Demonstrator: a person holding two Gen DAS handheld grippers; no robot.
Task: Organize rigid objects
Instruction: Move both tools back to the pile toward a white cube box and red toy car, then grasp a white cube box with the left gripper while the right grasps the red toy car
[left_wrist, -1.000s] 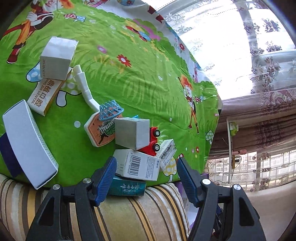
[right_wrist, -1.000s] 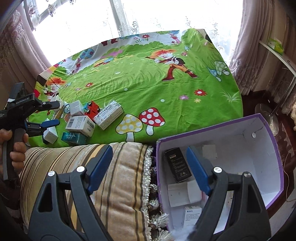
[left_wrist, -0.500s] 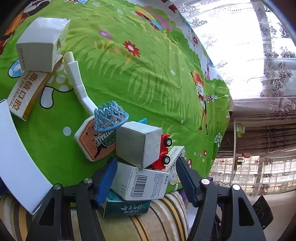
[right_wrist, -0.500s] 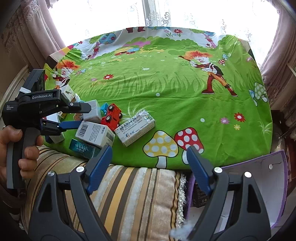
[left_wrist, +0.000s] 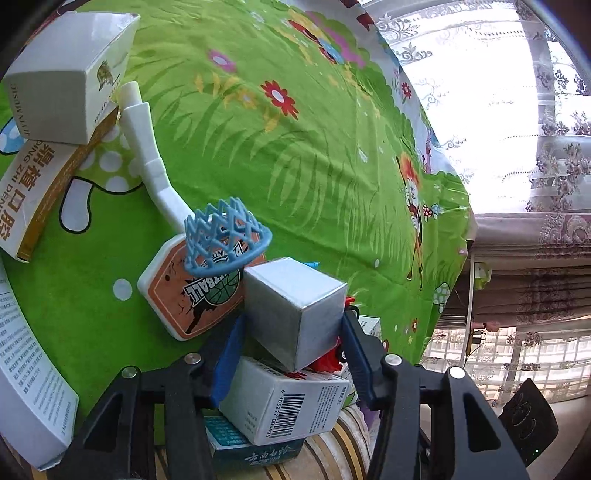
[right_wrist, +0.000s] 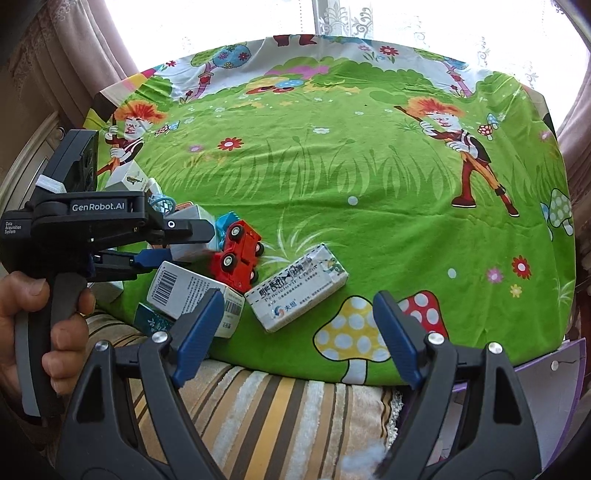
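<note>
- Left gripper (left_wrist: 293, 338) closing in on silver cube box (left_wrist: 295, 310), jaws having just been narrowing; blue pads (left_wrist: 231, 354) sitting at both side faces of the cube, firm contact not confirmable from either view.
- Same left gripper (right_wrist: 177, 240) showing in right wrist view, gripped by a hand (right_wrist: 40, 325) on the trigger handle, fingers straddling the cube (right_wrist: 192, 236).
- Cube sitting tilted atop a barcoded white box (left_wrist: 284, 400), that box lying on a teal box (left_wrist: 255, 452) at the edge of the green cartoon sheet (left_wrist: 295, 147).
- Red toy car (right_wrist: 236, 258) lying on its side, wheels facing the right wrist camera, touching the cube and the barcoded box (right_wrist: 188, 291).
- Toy basketball hoop (left_wrist: 207, 266) lying just beside the cube, blue net up, white pole running toward a white carton (left_wrist: 70, 74) stacked on a dental-labelled box (left_wrist: 40, 188).
- Long white medicine box (right_wrist: 299, 288) lying flat just right of the car in right wrist view, near the yellow mushroom print.
- Right gripper (right_wrist: 299, 332) hanging wide apart, holding nothing, hovering over the striped cushion (right_wrist: 258, 406) below the medicine box.
- Purple-edged bin (right_wrist: 554, 384) peeking in at lower right, well apart from the pile.
</note>
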